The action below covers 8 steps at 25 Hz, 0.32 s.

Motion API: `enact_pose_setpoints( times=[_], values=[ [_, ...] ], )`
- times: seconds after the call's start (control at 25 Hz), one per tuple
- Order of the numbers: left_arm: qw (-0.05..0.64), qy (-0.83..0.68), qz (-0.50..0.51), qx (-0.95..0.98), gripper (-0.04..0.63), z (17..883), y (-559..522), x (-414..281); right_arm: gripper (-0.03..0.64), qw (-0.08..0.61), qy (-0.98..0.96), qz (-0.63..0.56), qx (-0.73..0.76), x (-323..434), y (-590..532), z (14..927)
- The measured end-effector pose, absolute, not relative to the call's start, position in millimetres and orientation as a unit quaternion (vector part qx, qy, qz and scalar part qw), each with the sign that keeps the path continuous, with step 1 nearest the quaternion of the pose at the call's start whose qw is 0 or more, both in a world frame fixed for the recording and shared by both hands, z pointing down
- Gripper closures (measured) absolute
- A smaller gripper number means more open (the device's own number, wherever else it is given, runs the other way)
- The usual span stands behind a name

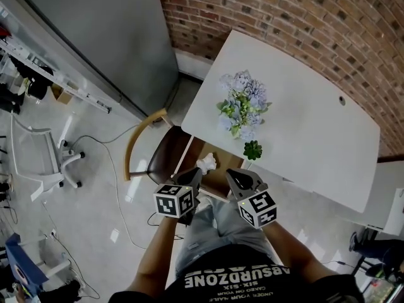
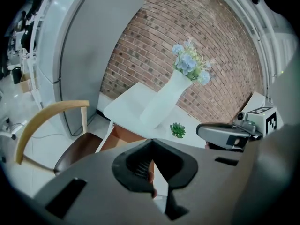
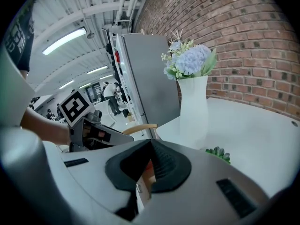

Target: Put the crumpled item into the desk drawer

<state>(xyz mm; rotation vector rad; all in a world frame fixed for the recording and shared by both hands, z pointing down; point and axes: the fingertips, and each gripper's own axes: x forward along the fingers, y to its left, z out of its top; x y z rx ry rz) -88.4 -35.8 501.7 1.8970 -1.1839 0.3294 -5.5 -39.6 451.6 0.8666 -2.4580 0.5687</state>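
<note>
Left tongs [image 1: 193, 177] and right tongs [image 1: 235, 177] are each pressed together, holding nothing. Crumpled item [image 1: 206, 163] lies just ahead of the left tongs, apart from them, apparently inside the open drawer [image 1: 216, 178]. Placement judged done; drawer not yet closed.

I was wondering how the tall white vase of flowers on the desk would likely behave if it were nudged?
The vase is tall and slim with a wide bunch of flowers on top, so it probably tips easily. Its smooth surface looks slippery, and it may slide on the plain white desk.
</note>
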Motion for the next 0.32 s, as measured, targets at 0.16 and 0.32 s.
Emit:
enact_pose_setpoints(
  times=[0.16, 0.32],
  values=[
    [0.413, -0.479, 0.107, 0.767, 0.589, 487.6, -36.1, -87.7, 0.618, 0.235, -0.899, 0.203, 0.310, -9.7, -39.8, 446.5],
    [0.411, -0.485, 0.072, 0.768, 0.589, 470.7, -38.2, -88.3, 0.618, 0.232, -0.901, 0.200, 0.307, -16.9, -38.1, 437.9]
  ],
)
